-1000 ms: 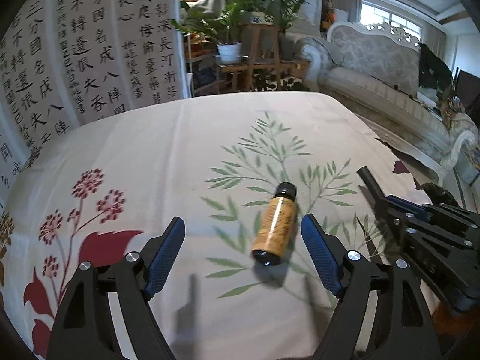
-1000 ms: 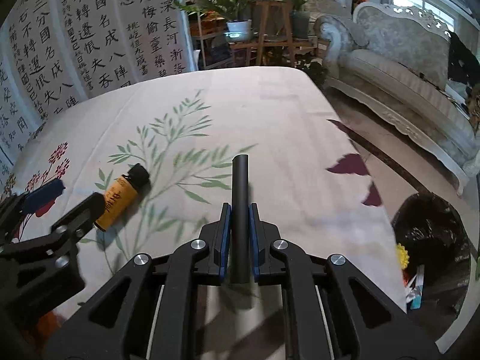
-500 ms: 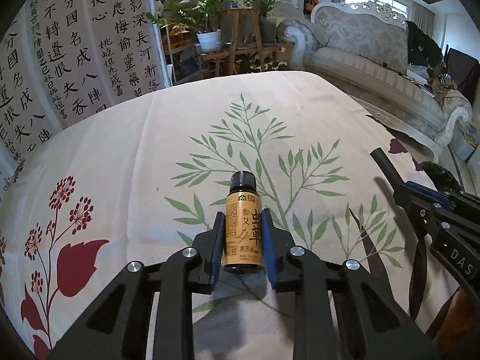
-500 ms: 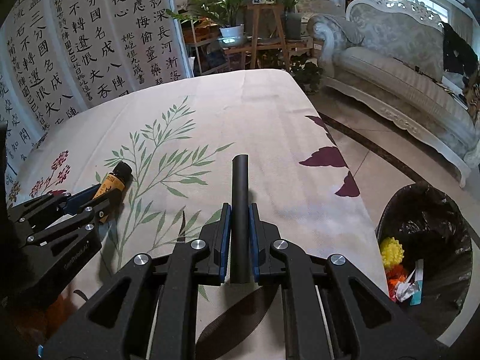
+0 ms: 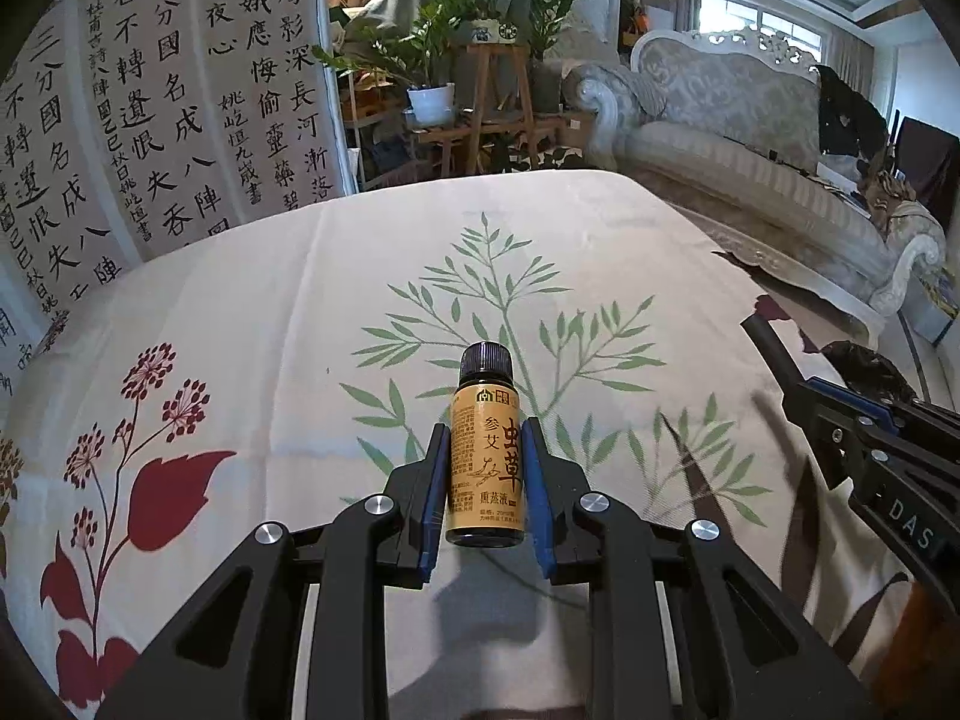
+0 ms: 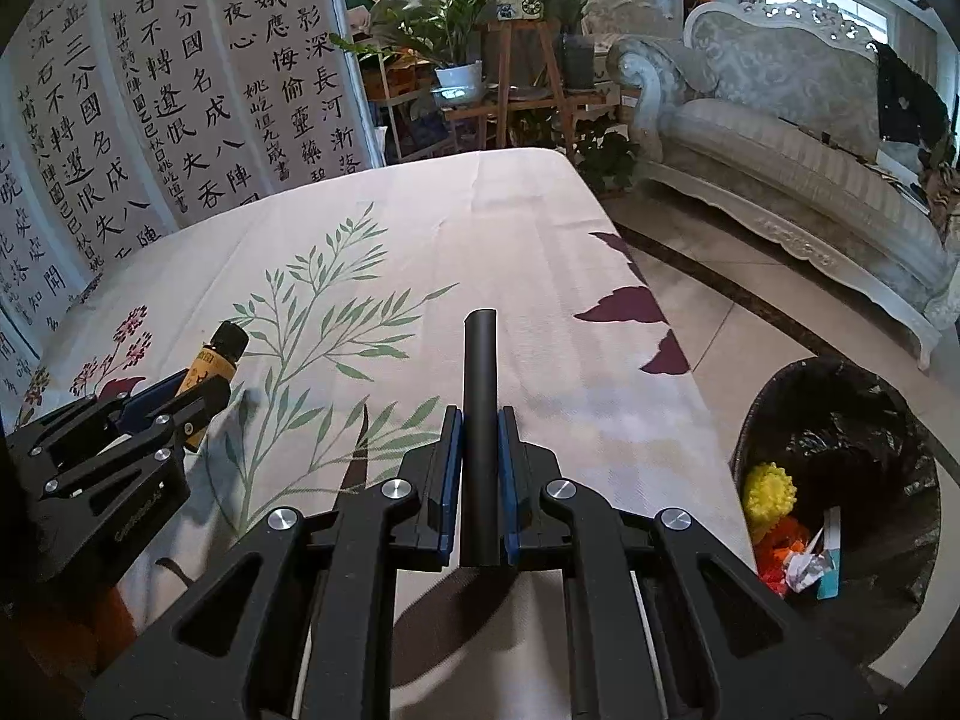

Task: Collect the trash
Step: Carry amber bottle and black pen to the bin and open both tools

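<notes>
A small amber bottle [image 5: 486, 450] with a black cap and a yellow label sits between the blue pads of my left gripper [image 5: 485, 438], which is shut on it just above the floral tablecloth [image 5: 288, 324]. The same bottle [image 6: 213, 363] shows at the left of the right wrist view. My right gripper [image 6: 480, 420] is shut on a black tube [image 6: 480, 396] that sticks out forward past its fingers. This tube [image 5: 771, 348] also appears at the right edge of the left wrist view. A bin lined with a black bag [image 6: 840, 414] stands on the floor to the right of the table.
The bin holds a yellow ball [image 6: 769, 489] and crumpled scraps [image 6: 804, 564]. A calligraphy screen [image 5: 150, 120] stands behind the table on the left. Plant stands [image 5: 480, 96] are behind the far edge, and a pale sofa [image 6: 798, 138] lies across the tiled floor.
My left gripper closed around the amber bottle, which now stands straight between the pads. My right gripper carried the tube rightward, bringing the bin further into its view.
</notes>
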Demonstrator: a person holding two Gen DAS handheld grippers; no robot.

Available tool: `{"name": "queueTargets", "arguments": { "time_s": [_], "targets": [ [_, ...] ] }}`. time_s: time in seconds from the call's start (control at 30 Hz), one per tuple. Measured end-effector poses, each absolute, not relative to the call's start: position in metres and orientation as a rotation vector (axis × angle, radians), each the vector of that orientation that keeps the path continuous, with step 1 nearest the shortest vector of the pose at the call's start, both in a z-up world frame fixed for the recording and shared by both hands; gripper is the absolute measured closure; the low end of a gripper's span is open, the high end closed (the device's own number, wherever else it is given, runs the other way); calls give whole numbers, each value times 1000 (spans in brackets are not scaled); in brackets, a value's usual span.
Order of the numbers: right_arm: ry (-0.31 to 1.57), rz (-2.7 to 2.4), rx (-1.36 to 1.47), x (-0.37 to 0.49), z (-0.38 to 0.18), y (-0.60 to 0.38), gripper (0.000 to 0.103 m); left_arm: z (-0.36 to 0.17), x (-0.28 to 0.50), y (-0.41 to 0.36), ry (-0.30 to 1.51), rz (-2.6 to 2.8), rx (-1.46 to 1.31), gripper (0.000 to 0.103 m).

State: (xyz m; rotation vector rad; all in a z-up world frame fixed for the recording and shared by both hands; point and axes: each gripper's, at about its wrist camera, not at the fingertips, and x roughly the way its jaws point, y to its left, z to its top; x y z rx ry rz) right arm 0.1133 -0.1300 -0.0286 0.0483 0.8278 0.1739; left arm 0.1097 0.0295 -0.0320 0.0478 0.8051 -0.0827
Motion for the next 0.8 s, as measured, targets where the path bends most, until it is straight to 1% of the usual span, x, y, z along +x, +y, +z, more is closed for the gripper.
{"name": "queueTargets", "arguments": {
  "time_s": [0.47, 0.8],
  "targets": [
    [776, 129, 68, 77, -13, -163, 91, -6, 80, -4, 726, -128, 40, 78],
    [730, 7, 87, 48, -3, -222, 91, 6, 64, -54, 676, -222, 57, 78]
  ]
}}
